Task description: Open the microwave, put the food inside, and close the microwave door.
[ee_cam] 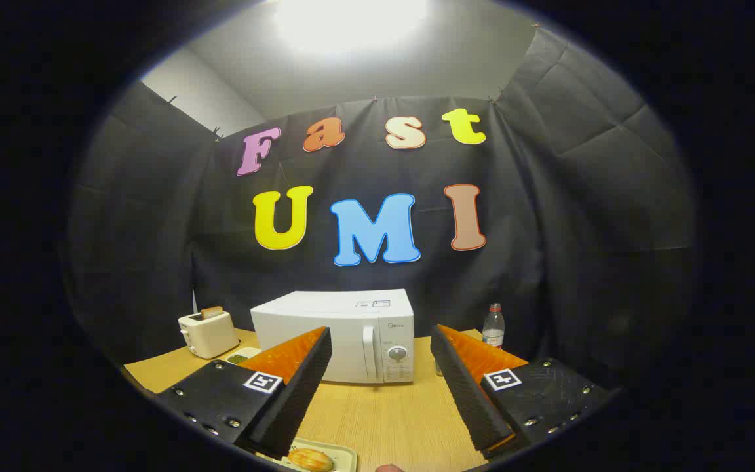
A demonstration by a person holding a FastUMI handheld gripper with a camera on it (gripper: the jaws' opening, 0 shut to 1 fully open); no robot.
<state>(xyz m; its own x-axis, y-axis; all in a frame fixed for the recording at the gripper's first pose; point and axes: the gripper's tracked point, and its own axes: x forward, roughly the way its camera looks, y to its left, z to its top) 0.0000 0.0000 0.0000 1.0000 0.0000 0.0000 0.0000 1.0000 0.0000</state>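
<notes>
So my tool (381, 341) is spread wide open right now, nothing between its two fingers but air and bare wood. It hangs over the tabletop (384, 419) and points straight at the microwave (338, 334), which sits toward the back, up against the black cloth wall. The door is shut, with its upright handle (369, 351) and a round knob (397, 354) both on the right part of the front. From where I'm looking, the microwave sits beyond the fingertips and mostly in the gap between them, well apart from the tool.

The food (310, 459) is a roundish golden-brown thing, maybe a bun, hard to tell exactly. It lies on a pale tray (341, 453) close under the tool, just by the base of my left finger.

Off to the left of the microwave there's a cream toaster (208, 333) with a slice of bread (212, 313) sticking out of the top, and a small dish (241, 357) with something green just in front of it. On the right side a clear water bottle (493, 326) stands upright near the wall.
</notes>
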